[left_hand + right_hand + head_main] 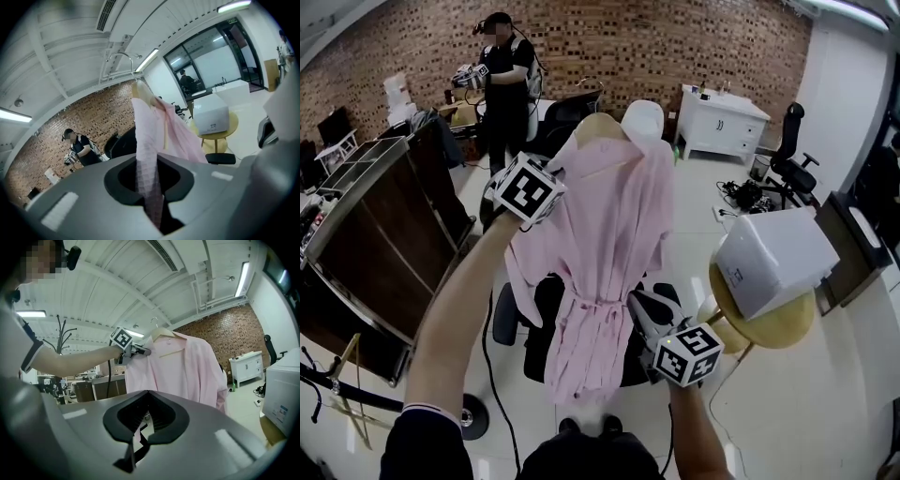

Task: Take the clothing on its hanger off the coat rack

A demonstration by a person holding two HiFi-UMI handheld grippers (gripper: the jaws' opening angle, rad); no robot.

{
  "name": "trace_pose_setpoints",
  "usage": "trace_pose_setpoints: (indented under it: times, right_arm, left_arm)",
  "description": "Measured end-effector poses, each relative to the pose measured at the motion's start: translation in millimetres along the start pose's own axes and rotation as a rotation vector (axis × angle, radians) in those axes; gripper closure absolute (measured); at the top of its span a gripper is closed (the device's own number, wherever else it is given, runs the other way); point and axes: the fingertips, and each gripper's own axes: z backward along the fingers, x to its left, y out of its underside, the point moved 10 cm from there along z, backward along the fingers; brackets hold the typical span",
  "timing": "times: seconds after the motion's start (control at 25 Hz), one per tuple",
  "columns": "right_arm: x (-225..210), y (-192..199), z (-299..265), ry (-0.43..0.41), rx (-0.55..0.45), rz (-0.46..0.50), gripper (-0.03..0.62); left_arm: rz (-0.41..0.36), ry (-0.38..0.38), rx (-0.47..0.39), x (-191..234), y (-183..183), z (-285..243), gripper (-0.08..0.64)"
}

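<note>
robe (609, 244) on hanger (598, 127): long axis vertical, collar up | left tool (151, 201) clamps shoulder | right tool (134, 439) narrow, pinches lower edge

- Grey-shelled left gripper (551, 186), topped by cube (528, 190) of black-and-white square markers; black cable (487, 328) hanging below
- Right gripper (639, 307) alike: grey shell, marker cube
- Dark short sleeve (427, 441), pale-edged cuff

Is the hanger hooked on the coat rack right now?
No: in the right gripper view the hanger's hook is free in the air, with the coat rack standing apart behind.
</note>
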Motion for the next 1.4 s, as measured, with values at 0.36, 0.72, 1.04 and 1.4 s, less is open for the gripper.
trace_pose_setpoints:
  times: [0.36,0.72,1.04,1.4]
  right_arm:
    - [-23.5,19.8,-3.7,-0.001,0.056,-0.039,0.591]
    - [-29.4,45.9,-5.5,-0.003,0.107,-0.094,0.591]
    - [-31.6,60.3,-2.0,0.002,0.134,-0.116,0.591]
    - [-35.7,83.5,7.2,0.013,0.189,-0.146,0.591]
  left_arm:
    - [0.042,0.075,0.048,-55.0,45.4,-46.1,0.517]
    - [0.126,0.129,0.092,-99.5,97.1,-76.7,0.522]
    - [0.214,0.194,0.117,-135.2,131.7,-93.2,0.529]
    - [0.31,0.264,0.202,-179.0,182.4,-111.9,0.529]
